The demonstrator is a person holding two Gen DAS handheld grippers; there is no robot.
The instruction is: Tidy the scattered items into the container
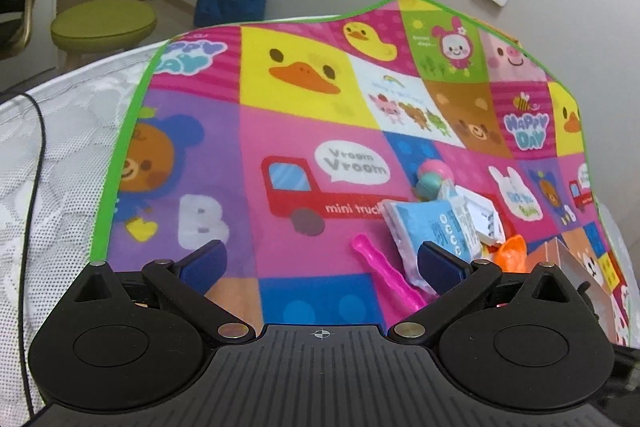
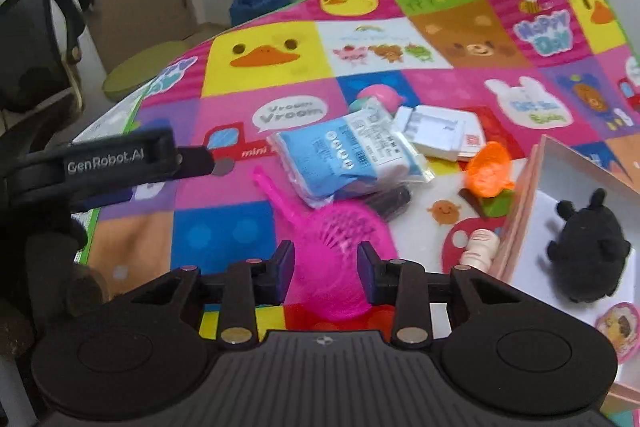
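A pink plastic strainer (image 2: 336, 231) lies on the colourful play mat (image 2: 224, 235), handle toward the upper left. My right gripper (image 2: 326, 265) hangs low over its bowl; the jaws stand a little apart, with the bowl showing in the gap and reaching past the right finger. Contact cannot be made out. A blue-and-white packet (image 2: 344, 155), a white carton (image 2: 440, 131), an orange scoop (image 2: 488, 175) and a cream bottle (image 2: 480, 247) lie scattered nearby. The box (image 2: 516, 227) at the right holds a black plush (image 2: 588, 247). My left gripper (image 1: 322, 263) is open and empty, left of the packet (image 1: 432, 227).
A dark cylinder (image 2: 392, 203) sticks out from under the packet, and a pink-and-teal ball toy (image 1: 430, 175) sits behind it. The mat covers a white mattress (image 1: 60, 147) with a black cable (image 1: 36, 187). A green stool (image 1: 104, 23) and a blue bag (image 1: 230, 3) stand beyond.
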